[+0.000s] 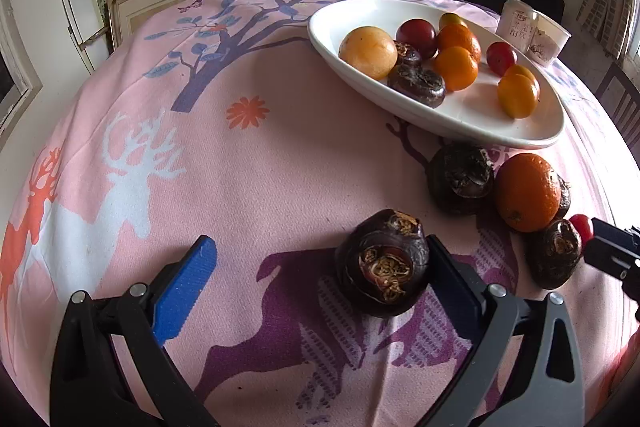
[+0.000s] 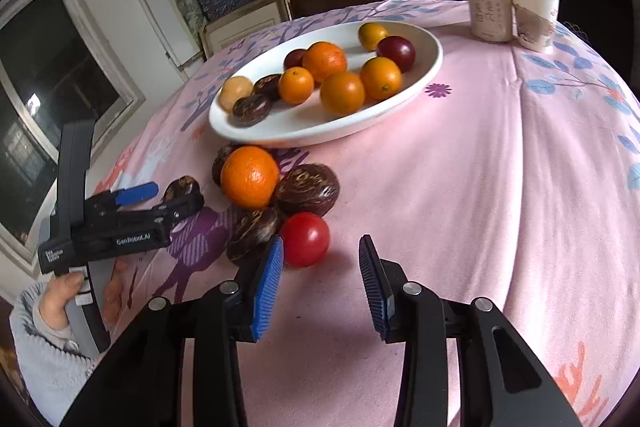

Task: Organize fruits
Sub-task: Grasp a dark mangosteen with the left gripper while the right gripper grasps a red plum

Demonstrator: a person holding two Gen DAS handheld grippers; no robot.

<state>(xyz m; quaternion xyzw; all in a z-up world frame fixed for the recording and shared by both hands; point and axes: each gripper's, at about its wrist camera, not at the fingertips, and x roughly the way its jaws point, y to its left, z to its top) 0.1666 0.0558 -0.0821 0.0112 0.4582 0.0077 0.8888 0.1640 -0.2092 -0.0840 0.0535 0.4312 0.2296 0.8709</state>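
Item: your right tongs [image 2: 320,283], spread, pinching nothing. Red tomato [image 2: 305,239] on the worktop [image 2: 460,187] just ahead, left of centre, touching the left pad. Left tongs [image 1: 320,281] spread beside a water chestnut [image 1: 383,263]. White dish [image 2: 434,57] beyond.

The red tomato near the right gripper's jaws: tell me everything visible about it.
The small round red tomato is glossy and smooth, with a bright highlight on its skin. It lies on the pink printed tablecloth, outside the white oval plate. On its left it sits against a dark brown water chestnut. The right gripper has the tomato just beyond its blue ribbed pads; the left pad is close beside it, and contact cannot be told.
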